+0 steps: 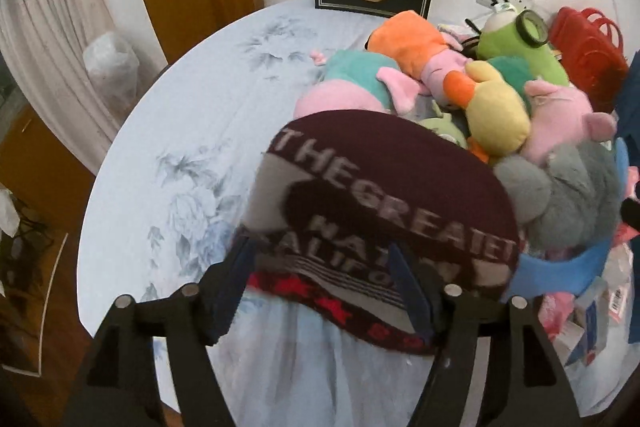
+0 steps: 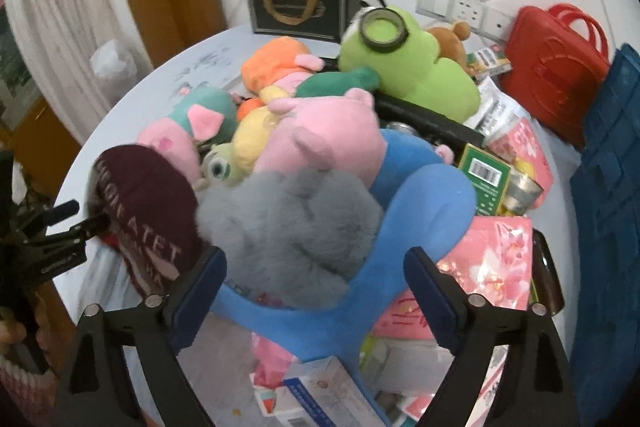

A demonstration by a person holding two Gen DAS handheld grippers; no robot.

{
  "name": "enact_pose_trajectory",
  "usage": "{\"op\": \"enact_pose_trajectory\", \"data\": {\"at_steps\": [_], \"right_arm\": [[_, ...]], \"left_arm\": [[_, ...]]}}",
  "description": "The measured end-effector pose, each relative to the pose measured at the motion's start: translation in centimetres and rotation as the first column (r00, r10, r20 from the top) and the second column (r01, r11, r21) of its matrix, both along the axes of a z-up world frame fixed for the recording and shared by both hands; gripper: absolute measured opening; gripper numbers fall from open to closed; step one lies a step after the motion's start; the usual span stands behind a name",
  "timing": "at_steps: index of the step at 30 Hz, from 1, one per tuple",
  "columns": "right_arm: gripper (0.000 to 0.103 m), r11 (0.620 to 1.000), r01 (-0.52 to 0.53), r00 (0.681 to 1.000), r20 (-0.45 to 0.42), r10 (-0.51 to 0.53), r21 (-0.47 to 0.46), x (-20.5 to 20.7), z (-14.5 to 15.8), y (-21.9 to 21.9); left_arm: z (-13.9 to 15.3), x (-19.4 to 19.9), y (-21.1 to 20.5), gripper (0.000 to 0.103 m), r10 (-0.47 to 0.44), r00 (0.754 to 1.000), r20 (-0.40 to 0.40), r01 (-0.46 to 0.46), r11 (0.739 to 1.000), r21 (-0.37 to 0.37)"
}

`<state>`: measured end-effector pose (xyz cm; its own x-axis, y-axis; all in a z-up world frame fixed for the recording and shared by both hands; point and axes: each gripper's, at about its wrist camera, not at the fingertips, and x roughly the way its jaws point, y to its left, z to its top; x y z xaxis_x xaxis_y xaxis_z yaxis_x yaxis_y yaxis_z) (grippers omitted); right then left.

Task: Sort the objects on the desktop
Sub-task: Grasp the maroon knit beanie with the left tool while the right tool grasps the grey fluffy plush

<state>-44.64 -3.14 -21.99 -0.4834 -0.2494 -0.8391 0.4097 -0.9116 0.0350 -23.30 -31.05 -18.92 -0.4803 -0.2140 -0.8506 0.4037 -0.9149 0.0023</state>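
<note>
The left gripper [image 1: 324, 267] has its fingers spread wide around the maroon knit hat [image 1: 372, 195] at the tablecloth's [image 1: 180, 131] near edge, likely to lift it away; the right gripper [image 2: 312, 291] hangs wide open over the grey plush [image 2: 288, 227], gripping nothing.

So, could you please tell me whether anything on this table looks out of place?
Yes: a maroon knit hat, clothing rather than a toy, sits beside the plush pile against the grey fluffy toy. The left gripper is around its brim edge.
</note>
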Motion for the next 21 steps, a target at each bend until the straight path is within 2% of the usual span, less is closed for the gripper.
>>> {"op": "enact_pose_trajectory", "data": {"at_steps": [4,7,10,14,16,18,20,21], "right_arm": [[0.101,0.999,-0.031,0.999,0.007,0.031,0.017,-0.1,-0.7,-0.6],[0.103,0.999,-0.051,0.999,0.02,0.05,0.017,-0.5,-1.4,-1.0],[0.103,0.995,-0.077,0.997,0.015,0.076,0.07,-0.9,-2.5,-1.6],[0.103,0.984,-0.12,0.992,-0.012,0.123,0.135,-1.3,-3.3,-2.3],[0.103,0.974,-0.141,0.988,-0.031,0.149,0.177,-1.4,-3.6,-2.7],[0.103,0.965,-0.155,0.984,-0.057,0.17,0.211,-1.6,-3.9,-3.0],[0.103,0.954,-0.167,0.978,-0.083,0.193,0.247,-2.0,-4.3,-3.3],[0.103,0.95,-0.175,0.974,-0.095,0.206,0.259,-2.2,-4.4,-3.5]], "left_arm": [[0.5,0.3,1.4,0.076,-0.017,0.999,-0.031,0.019,0.999,0.045],[-1.0,-0.8,3.7,0.076,-0.063,0.998,0.005,0.062,0.997,0.054],[-2.8,-1.9,5.1,0.076,-0.082,0.996,0.035,0.079,0.994,0.081],[-5.0,-4.1,6.6,0.076,-0.081,0.994,0.072,0.077,0.995,0.057],[-5.3,-4.9,6.7,0.076,-0.067,0.995,0.075,0.066,0.998,0.025],[-5.5,-5.4,6.2,0.077,-0.051,0.996,0.068,0.049,0.998,0.029],[-5.8,-6.1,5.1,0.085,-0.026,0.997,0.066,0.023,0.999,0.043],[-6.0,-6.5,4.5,0.092,-0.013,0.997,0.071,0.01,0.999,0.046]]}}
